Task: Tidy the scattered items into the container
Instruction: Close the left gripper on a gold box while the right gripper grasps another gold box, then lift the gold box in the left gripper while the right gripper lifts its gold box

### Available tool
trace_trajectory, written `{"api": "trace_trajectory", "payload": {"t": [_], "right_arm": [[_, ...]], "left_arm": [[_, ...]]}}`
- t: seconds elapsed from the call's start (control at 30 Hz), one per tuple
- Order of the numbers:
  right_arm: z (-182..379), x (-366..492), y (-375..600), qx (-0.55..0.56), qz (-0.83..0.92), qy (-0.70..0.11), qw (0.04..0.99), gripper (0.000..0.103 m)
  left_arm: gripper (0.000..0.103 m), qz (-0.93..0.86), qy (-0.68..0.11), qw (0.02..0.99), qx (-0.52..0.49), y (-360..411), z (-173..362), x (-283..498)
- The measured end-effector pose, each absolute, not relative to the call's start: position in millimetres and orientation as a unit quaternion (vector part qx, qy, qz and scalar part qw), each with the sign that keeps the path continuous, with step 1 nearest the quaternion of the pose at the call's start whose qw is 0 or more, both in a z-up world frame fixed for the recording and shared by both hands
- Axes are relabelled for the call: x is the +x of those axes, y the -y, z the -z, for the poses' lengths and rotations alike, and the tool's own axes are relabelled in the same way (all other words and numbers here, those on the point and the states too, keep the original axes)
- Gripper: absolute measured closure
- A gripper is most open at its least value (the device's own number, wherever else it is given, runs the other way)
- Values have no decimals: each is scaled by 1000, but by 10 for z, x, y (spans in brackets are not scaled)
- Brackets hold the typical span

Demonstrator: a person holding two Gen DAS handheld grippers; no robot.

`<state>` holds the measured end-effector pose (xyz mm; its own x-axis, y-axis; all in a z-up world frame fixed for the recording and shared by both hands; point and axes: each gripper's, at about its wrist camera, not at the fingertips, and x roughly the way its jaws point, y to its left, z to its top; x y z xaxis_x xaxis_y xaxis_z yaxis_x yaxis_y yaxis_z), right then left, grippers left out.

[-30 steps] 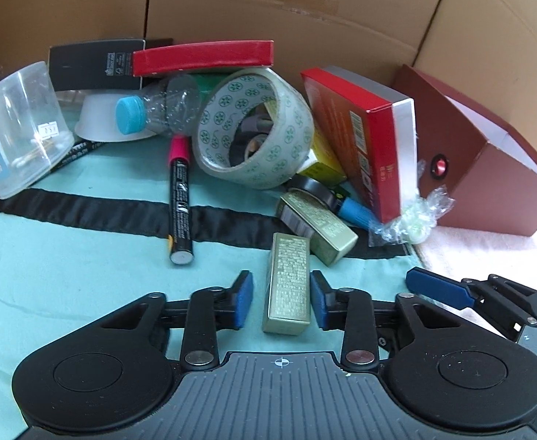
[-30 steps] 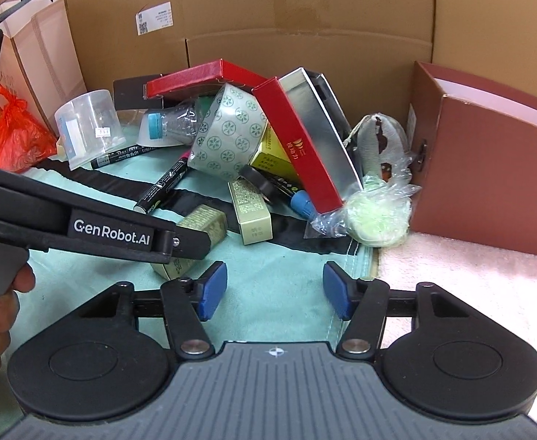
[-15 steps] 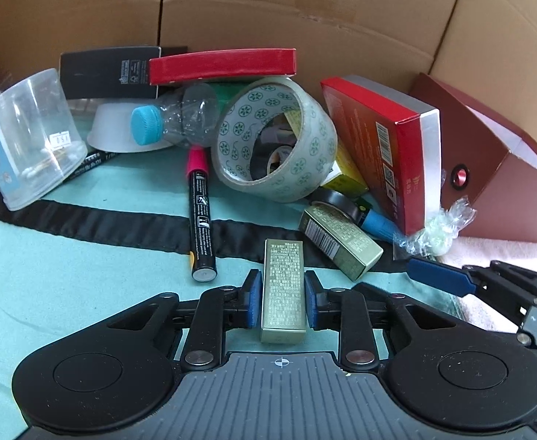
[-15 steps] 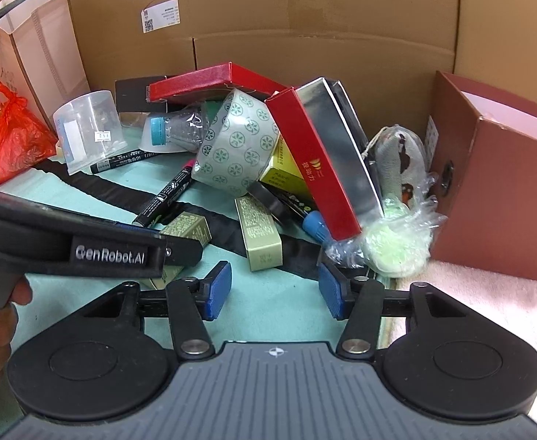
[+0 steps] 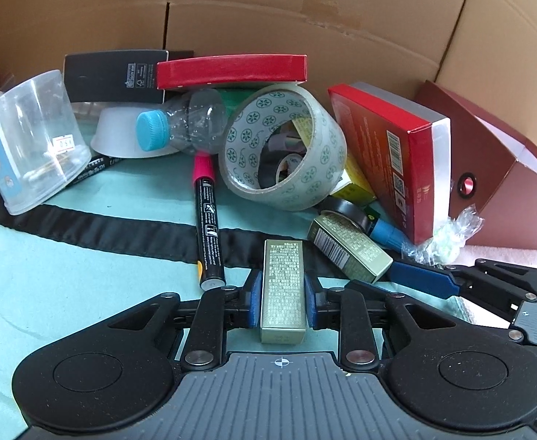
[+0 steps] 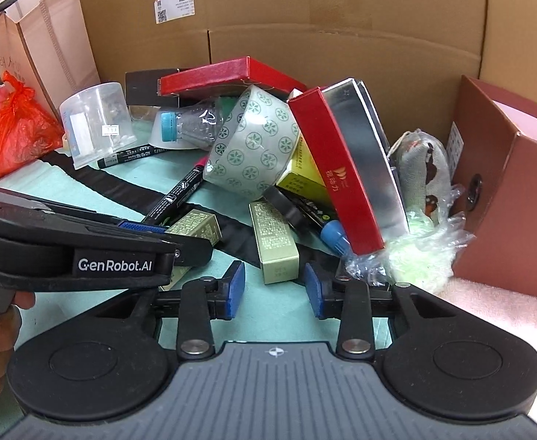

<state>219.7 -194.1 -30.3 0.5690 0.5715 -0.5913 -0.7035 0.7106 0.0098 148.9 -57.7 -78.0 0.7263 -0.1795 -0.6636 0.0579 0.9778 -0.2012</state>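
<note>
Clear plastic forms the tub (image 5: 30,139) that lies tipped on the teal cloth (image 5: 66,275), far to the left of the roll of patterned tape (image 5: 287,146). Between tub and tape lie a white bowl (image 5: 118,139) and a crushed bottle with a blue cap (image 5: 180,124). A pink-capped black marker (image 5: 207,216) runs toward the camera from just left of the tape. A flat red box (image 5: 232,71) rests above the tape, on the heap.

In front of the tape, the left gripper (image 5: 282,302) has both blue pads pressed against the sides of a gold carton (image 5: 282,286), which points away along the fingers with its near end out past the pads. A second gold carton (image 5: 349,249) lies just to the right, below the tape, touching a roll of black tape (image 5: 349,211).

Right of the tape, a red and silver box (image 5: 397,154) leans on its edge, with a crinkled clear bag (image 5: 448,238) at its foot. Farthest right stands the maroon container (image 5: 507,190).

The right gripper (image 6: 274,288) hovers over the cloth with its jaws apart and nothing between them, short of the second carton's end.
</note>
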Motion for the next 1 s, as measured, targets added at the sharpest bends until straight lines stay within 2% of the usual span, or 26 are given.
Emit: {"api": "trace_trajectory", "payload": {"t": [0.23, 0.3, 1.0], "right_arm": [[317, 2240, 1884, -128, -364, -290, 876, 62], [321, 2248, 1895, -127, -365, -291, 875, 77], [254, 1533, 2501, -109, -358, -310, 874, 77]], "left_arm": [[79, 77, -369, 922, -91, 519, 776, 1508], [79, 81, -371, 921, -87, 518, 772, 1515], [80, 109, -393, 912, -39, 713, 712, 979]]}}
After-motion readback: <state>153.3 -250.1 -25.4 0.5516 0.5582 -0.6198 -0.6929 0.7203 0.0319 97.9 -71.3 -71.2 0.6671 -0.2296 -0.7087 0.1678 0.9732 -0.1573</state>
